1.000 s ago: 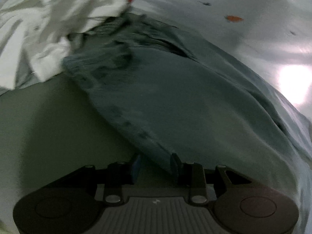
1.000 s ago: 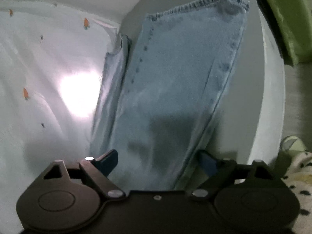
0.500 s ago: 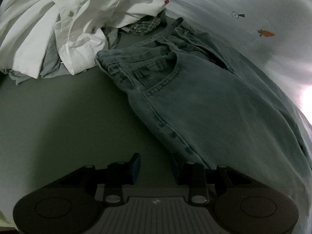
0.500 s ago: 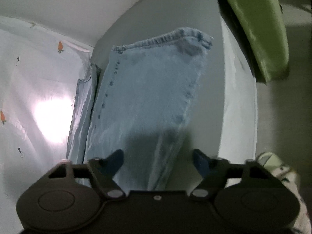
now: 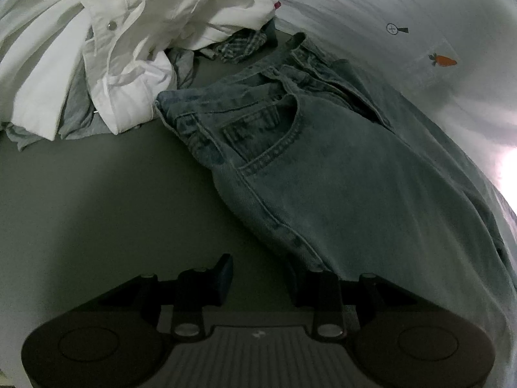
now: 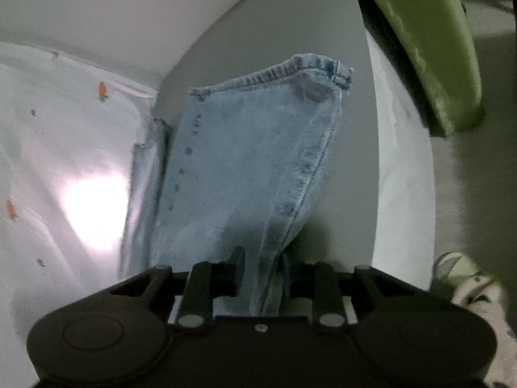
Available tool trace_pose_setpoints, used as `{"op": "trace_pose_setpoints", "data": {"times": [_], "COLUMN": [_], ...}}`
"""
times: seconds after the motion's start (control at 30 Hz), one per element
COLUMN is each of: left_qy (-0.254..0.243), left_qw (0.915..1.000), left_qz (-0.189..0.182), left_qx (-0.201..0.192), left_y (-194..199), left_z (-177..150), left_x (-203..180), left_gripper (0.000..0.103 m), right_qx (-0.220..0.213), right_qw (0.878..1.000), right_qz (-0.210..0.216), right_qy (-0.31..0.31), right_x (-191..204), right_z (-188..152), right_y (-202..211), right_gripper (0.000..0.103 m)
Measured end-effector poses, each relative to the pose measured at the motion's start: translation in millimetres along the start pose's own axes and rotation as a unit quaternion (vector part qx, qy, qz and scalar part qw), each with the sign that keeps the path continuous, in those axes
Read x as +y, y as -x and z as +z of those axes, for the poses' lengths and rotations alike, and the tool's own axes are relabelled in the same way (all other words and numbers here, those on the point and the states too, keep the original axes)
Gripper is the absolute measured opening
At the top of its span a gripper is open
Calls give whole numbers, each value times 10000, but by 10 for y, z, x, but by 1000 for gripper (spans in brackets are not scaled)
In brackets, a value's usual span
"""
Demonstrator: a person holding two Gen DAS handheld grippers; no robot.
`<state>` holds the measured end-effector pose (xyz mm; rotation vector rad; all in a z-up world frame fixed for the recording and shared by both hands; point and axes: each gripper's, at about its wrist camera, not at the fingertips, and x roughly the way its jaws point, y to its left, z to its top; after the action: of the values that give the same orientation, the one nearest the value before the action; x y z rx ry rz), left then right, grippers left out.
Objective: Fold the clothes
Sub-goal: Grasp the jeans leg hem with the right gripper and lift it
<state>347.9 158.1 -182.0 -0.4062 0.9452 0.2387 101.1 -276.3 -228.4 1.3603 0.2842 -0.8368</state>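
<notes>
Garment: the jeans (image 5: pixel 339 174) are lying flat and doubled lengthwise on the grey surface (image 5: pixel 97 200), the waistband toward the left tool, the leg hem (image 6: pixel 274 74) lying well ahead of the right tool.
Long axis: it is running from the waistband near the white shirt heap (image 5: pixel 122 32) out to the hem, so each tool is attending one end of the length.
Left tool (image 5: pixel 260 274): it is standing narrowly apart with bare surface showing in the gap; the seam edge of the jeans is lying over its right finger, and no pinch is showing.
Right tool (image 6: pixel 260 271): it is closing, with the seamed edge of the leg rising between its fingers; whether the pads are pressing yet cannot be told.
Nearer hand: the right is nearer the hem end, the left nearer the hip and pocket.
Judged step: the right is taking hold of the leg edge so the length can be brought over toward the waistband.
Surroundings: a carrot-print sheet (image 5: pixel 420 32) is bordering the far side of the jeans; a green cushion (image 6: pixel 436 48) is standing past the surface edge.
</notes>
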Motion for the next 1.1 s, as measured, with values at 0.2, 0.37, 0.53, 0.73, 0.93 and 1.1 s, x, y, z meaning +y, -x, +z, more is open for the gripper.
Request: {"op": "trace_pose_setpoints", "data": {"times": [0.2,0.37,0.53,0.73,0.93,1.1], "left_qy": [2,159,468,611,816,1122], "left_qw": [10000,9999,9989,9978,9953,9897], "left_qz": [-22,30,-40,-239,-518,-893], "left_qx": [26,-11,-79,-61,-34,-16], "left_y": [-23,-17,-7,-68,-49,-73], "left_z": [62,113,151,226,236,219], "left_x": [24,100,250,246,336,453], "left_gripper": [37,37,40,42,41,41], "right_qx": [-65,-93,-105,-120,-239,-308], "right_qw": [9962,9958,9999,9992,9980,9960], "right_qz": [721,809,68,-379,-566,-788], "right_qy": [-475,-430,-94,56,165,293], "right_x": [-10,94,148,174,268,305], "right_z": [62,137,129,124,106,69], "right_y": [17,-39,-94,-140,-132,-146], "right_gripper": [24,22,32,34,28,27]}}
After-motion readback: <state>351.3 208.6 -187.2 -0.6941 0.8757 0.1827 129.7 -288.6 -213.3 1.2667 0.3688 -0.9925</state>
